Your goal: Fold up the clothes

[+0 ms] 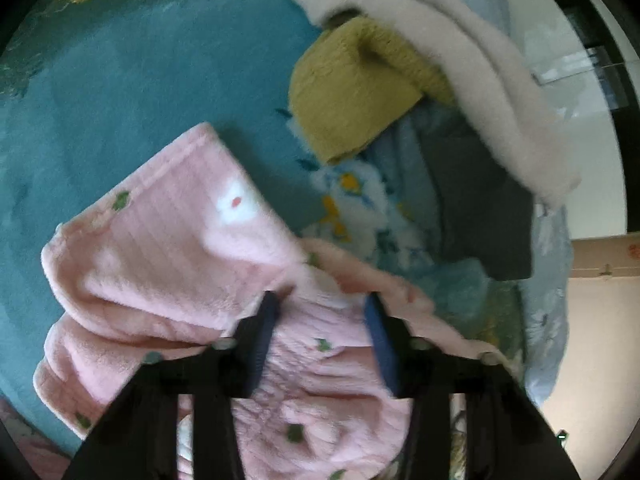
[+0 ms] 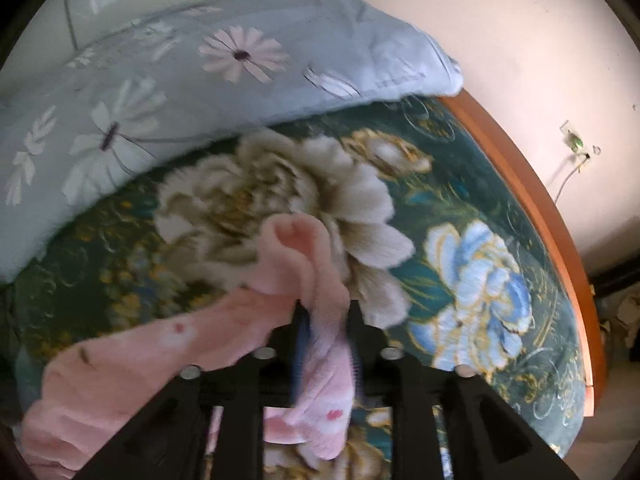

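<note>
Fleece, pink with small flowers, spread over near part of teal floral blanket: pink garment crumpled, one flat ribbed panel reaching left and far, rest bunched up close to both cameras.

Left gripper tilted steeply down over bunched middle of pink garment. Jaws apart, released; blue inner pads bare and visible on both sides, cloth lying between and beneath them but not pinched. Left fingertip just touching a fold.

Right gripper also tilted down, clenched on a narrow strand of pink garment. Strand filling whole gap between fingers, both pads against it, a rolled loop of cloth standing up just beyond fingertips, loose end hanging near camera. Rest of garment trailing off to left across blanket.

Far right in left wrist view, a heap of other clothes: olive fleece piece on blanket, pale fuzzy garment draped over its far edge, dark grey garment beneath and nearer. Well apart from pink garment.

Far left in right wrist view, pale blue quilt with daisy print, resting on blanket. Wooden bed edge curving along right, pinkish wall behind, wall socket with a thin cable hanging.
</note>
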`<action>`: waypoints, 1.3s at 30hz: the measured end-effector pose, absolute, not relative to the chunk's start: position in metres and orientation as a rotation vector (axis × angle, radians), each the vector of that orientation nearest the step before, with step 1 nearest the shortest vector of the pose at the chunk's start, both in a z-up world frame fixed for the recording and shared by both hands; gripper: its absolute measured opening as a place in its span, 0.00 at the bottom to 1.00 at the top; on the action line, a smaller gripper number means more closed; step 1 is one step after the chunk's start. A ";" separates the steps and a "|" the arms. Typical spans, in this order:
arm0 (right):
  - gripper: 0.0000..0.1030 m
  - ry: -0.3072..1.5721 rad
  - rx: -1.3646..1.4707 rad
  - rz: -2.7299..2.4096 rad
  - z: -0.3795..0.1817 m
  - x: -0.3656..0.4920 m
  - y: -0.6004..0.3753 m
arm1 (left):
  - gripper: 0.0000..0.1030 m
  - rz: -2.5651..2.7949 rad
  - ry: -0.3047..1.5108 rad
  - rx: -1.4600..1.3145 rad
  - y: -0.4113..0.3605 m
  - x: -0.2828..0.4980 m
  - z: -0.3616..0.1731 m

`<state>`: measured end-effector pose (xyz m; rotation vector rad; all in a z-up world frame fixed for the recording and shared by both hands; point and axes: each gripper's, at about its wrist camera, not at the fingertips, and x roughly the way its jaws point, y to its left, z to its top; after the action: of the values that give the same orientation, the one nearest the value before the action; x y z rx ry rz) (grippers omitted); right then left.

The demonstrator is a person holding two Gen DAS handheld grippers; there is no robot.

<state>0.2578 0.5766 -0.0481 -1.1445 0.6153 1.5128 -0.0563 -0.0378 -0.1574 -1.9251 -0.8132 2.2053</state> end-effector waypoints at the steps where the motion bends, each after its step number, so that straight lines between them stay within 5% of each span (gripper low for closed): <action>1: 0.43 0.607 -1.123 1.519 -0.045 0.251 0.575 | 0.29 2.209 -0.838 -1.915 -0.040 -0.054 -0.158; 3: 0.59 0.590 -1.078 1.530 -0.039 0.239 0.573 | 0.22 2.229 -0.856 -1.869 -0.045 -0.050 -0.152; 8: 0.61 0.592 -0.949 1.558 -0.017 0.216 0.561 | 0.14 2.327 -0.757 -1.719 -0.047 -0.051 -0.119; 19: 0.62 0.690 -0.954 1.827 -0.011 0.143 0.508 | 0.12 2.499 -0.495 -0.780 -0.037 -0.047 0.113; 22: 0.62 0.663 -0.989 1.885 -0.015 0.127 0.494 | 0.13 2.512 -0.469 -0.584 -0.065 -0.007 0.133; 27: 0.62 0.661 -1.092 1.917 -0.039 0.108 0.477 | 0.14 2.632 -0.752 -0.852 -0.144 0.030 0.031; 33: 0.62 0.688 -1.195 1.925 -0.063 0.096 0.461 | 0.14 2.501 -1.336 -1.405 -0.216 0.065 -0.133; 39: 0.62 0.733 -1.224 1.896 -0.071 0.098 0.460 | 0.17 2.403 -1.522 -1.446 -0.225 0.072 -0.159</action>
<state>0.0981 0.4604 -0.0707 -1.2242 0.7334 1.8956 0.0725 -0.2250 -0.1587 -1.4461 -1.5222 2.4030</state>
